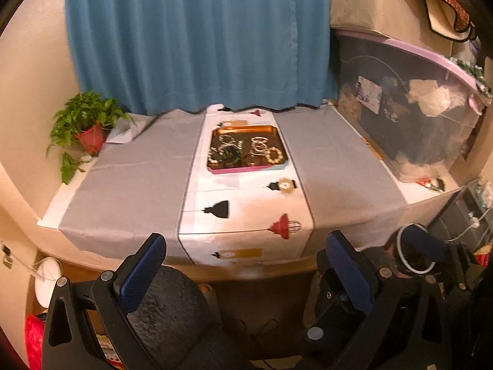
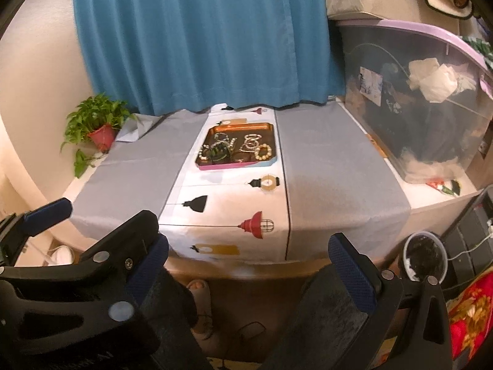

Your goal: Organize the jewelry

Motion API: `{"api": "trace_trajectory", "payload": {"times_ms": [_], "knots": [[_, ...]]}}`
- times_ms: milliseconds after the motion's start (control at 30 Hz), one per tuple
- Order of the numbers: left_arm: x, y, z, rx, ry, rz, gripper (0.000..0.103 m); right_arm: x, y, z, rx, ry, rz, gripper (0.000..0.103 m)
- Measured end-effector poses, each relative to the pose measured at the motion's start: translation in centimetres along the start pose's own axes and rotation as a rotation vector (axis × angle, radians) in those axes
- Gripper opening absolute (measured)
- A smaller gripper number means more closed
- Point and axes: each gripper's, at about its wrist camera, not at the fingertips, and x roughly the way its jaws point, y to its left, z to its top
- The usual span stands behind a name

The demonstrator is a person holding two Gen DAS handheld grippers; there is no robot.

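Observation:
An orange tray (image 1: pixel 246 130) (image 2: pixel 240 127) with a pink front edge sits on the white patterned runner at the middle back of the table. It holds several bracelets and bangles, among them a gold beaded ring (image 1: pixel 274 155) (image 2: pixel 262 151) and a green and black piece (image 1: pixel 229 154) (image 2: pixel 217 151). My left gripper (image 1: pixel 246 265) is open and empty, held low in front of the table's near edge. My right gripper (image 2: pixel 249 265) is open and empty, also below the near edge. Part of it shows at the right of the left wrist view (image 1: pixel 422 246).
A grey cloth (image 1: pixel 132 191) covers the table on both sides of the runner. A potted plant (image 1: pixel 87 123) (image 2: pixel 98 126) stands at the back left. A large clear storage bin (image 1: pixel 409 117) (image 2: pixel 425 108) fills the right side. A blue curtain (image 1: pixel 197 37) hangs behind.

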Motion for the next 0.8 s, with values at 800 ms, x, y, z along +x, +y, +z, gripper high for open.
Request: {"api": "trace_trajectory", "payload": {"times_ms": [800], "knots": [[0.8,-0.8,0.3,0.035,0.013,0.017,0.103,0.9,-0.2,-0.3,0.043,0.004,0.008,0.103]]}}
